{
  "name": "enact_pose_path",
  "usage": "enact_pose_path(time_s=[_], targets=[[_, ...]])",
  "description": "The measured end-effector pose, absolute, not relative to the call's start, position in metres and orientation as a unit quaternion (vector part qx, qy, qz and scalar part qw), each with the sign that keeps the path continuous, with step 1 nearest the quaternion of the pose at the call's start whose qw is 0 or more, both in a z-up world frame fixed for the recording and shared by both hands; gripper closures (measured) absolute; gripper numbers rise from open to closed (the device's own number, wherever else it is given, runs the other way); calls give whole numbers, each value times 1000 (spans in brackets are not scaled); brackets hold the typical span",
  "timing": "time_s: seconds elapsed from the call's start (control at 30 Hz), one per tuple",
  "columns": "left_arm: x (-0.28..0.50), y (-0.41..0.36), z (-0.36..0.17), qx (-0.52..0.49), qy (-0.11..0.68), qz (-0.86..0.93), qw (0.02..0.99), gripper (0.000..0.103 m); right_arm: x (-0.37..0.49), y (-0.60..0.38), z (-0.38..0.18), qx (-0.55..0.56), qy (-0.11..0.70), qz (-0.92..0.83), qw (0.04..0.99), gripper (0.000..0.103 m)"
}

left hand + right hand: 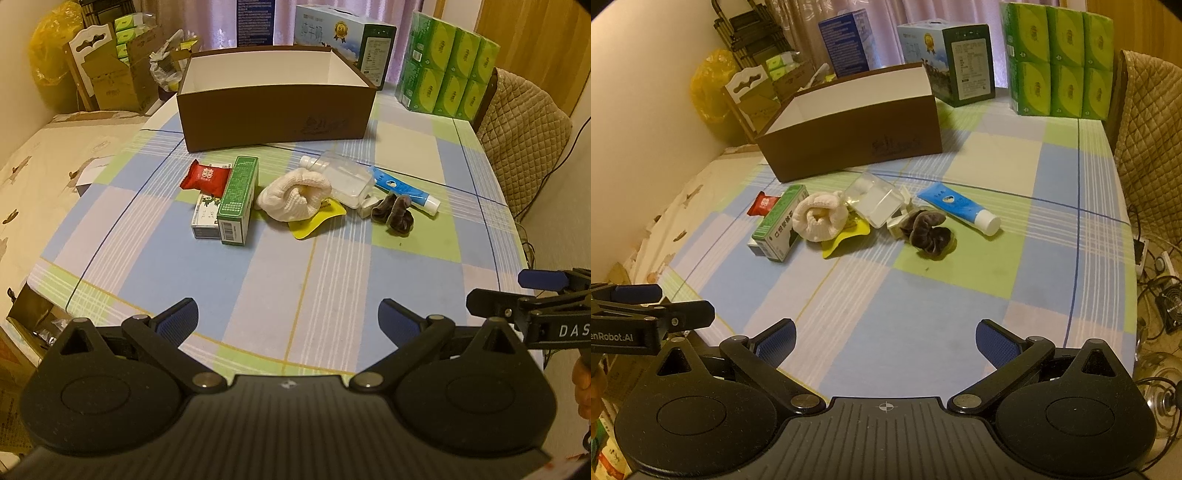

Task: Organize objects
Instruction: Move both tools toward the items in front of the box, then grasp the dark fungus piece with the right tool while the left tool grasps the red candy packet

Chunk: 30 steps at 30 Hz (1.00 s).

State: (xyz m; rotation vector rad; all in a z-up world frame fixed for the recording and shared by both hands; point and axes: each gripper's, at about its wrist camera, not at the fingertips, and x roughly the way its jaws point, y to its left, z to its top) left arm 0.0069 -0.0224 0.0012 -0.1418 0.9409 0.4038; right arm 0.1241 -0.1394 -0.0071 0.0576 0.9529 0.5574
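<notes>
- The left gripper (288, 321) hangs over the near edge of the bench (332, 266), jaws spread wide with nothing between them.
- The right gripper (884, 339) is likewise wide open and empty; its side reads "DAS" in the left wrist view.
- A loose row of things lies mid-bench, just in front of the open brown box (273, 103), whose long axis runs left to right.
- The green carton (236, 199) lies flat, long axis pointing toward the box, barcode end nearest the camera, resting on a white carton (205, 218); the red sachet (205, 175) touches it.
- The blue tube (960, 208) lies diagonally, white cap toward the near right.
- Between them: a rolled white sock (295, 195), a clear bottle (343, 181), a dark scrunchie (929, 230).
- Lettering on the left gripper reads "enRobot.AI".
</notes>
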Motion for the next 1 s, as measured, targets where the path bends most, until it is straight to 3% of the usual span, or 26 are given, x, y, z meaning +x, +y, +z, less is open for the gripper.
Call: enact_pose_path(time_s=[0.5, 0.87, 1.0], targets=[[12, 10, -3, -69, 451, 245, 856, 1, 141, -134, -14, 38, 447, 265, 853, 2], [32, 67, -6, -59, 442, 262, 856, 1, 169, -113, -23, 31, 436, 249, 864, 21], [41, 88, -9, -56, 443, 262, 856, 7, 183, -106, -28, 28, 429, 243, 869, 25]])
